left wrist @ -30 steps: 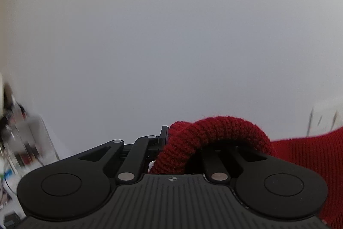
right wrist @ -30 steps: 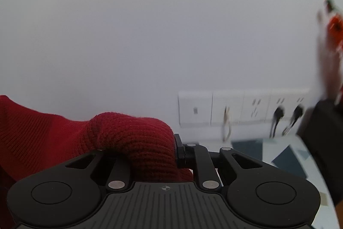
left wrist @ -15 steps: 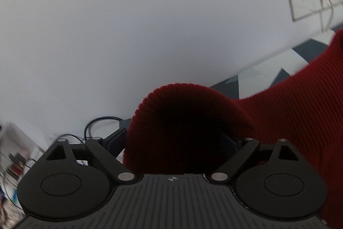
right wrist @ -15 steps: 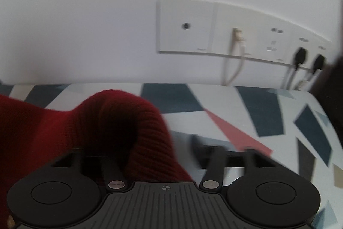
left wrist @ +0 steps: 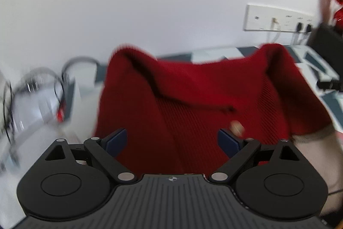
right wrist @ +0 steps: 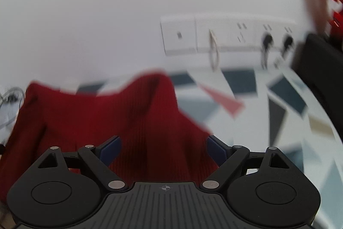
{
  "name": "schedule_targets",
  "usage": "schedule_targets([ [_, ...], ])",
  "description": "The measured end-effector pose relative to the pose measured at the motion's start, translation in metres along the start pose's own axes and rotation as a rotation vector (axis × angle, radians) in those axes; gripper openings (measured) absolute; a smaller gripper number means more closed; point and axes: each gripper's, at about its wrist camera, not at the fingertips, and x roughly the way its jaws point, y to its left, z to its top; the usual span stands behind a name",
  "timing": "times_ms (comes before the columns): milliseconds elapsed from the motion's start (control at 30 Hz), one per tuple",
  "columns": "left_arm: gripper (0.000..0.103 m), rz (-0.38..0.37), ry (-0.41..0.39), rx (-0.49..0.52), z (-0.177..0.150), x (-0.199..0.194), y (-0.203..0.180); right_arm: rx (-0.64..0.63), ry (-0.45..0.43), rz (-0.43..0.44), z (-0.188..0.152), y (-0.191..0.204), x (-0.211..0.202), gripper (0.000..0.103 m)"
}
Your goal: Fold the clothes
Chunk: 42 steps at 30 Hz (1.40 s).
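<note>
A red knitted garment lies bunched on the patterned tabletop, its two upper corners standing up in peaks. My left gripper is open, blue pads wide apart, with the red fabric lying loose in front of it. In the right wrist view the same red garment fills the lower left. My right gripper is open too, with nothing clamped between its pads. A beige cloth lies under the garment's right edge.
A white wall with a socket strip and plugged cables rises behind the tabletop, which has dark and pink geometric patches. A black box stands at the right. Blurred cables and a white box are at the left.
Both grippers were shut on the red garment's corners and have opened, letting it drop. Both have drawn back and tilted down, so the garment now lies ahead of them.
</note>
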Motion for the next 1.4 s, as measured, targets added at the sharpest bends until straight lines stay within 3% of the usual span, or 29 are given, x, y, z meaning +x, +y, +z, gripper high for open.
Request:
schedule_targets([
  [167,0.093,-0.07,0.028,-0.042,-0.058,-0.026,-0.014,0.06,0.109,-0.028,-0.072,0.008,-0.028,0.082],
  [233,0.093,-0.099,0.039,-0.058,-0.081,-0.037,-0.019,0.039,0.133,-0.04,-0.093,0.019,-0.032,0.076],
  [300,0.093,-0.114,0.055,-0.052,-0.1,-0.042,-0.026,0.005,0.127,-0.068,-0.11,0.033,-0.034,0.055],
  [367,0.093,-0.117,0.074,-0.044,-0.112,-0.038,-0.034,-0.012,0.125,-0.083,-0.121,0.047,-0.032,0.045],
  [467,0.093,-0.118,0.086,-0.074,-0.12,-0.034,-0.038,-0.024,0.087,-0.077,-0.122,0.06,-0.034,0.016],
  [600,0.093,-0.13,0.105,-0.124,-0.117,-0.026,-0.042,0.115,0.062,0.026,-0.104,0.043,-0.043,0.014],
  [700,0.093,-0.117,0.103,-0.127,-0.107,-0.019,-0.047,0.173,-0.021,0.061,-0.074,0.018,-0.057,0.013],
  [833,0.093,-0.107,0.104,-0.141,-0.084,-0.001,-0.066,0.28,-0.147,0.027,-0.016,-0.043,-0.057,0.013],
  [967,0.093,-0.103,0.112,-0.178,-0.058,0.019,-0.093,0.446,-0.276,-0.084,0.038,-0.126,-0.041,0.013],
  [1067,0.093,-0.094,0.112,-0.181,-0.037,0.029,-0.117,0.54,-0.318,-0.144,0.066,-0.18,-0.023,0.013],
  [1167,0.093,-0.081,0.1,-0.204,-0.02,0.033,-0.134,0.504,-0.261,-0.13,0.085,-0.195,0.003,0.013],
  [1300,0.093,-0.033,0.105,-0.26,-0.014,0.032,-0.135,0.247,-0.07,0.063,0.096,-0.147,0.051,0.013],
  [1400,0.093,0.042,0.126,-0.273,-0.019,0.029,-0.131,0.047,0.065,0.233,0.091,-0.082,0.089,0.013],
])
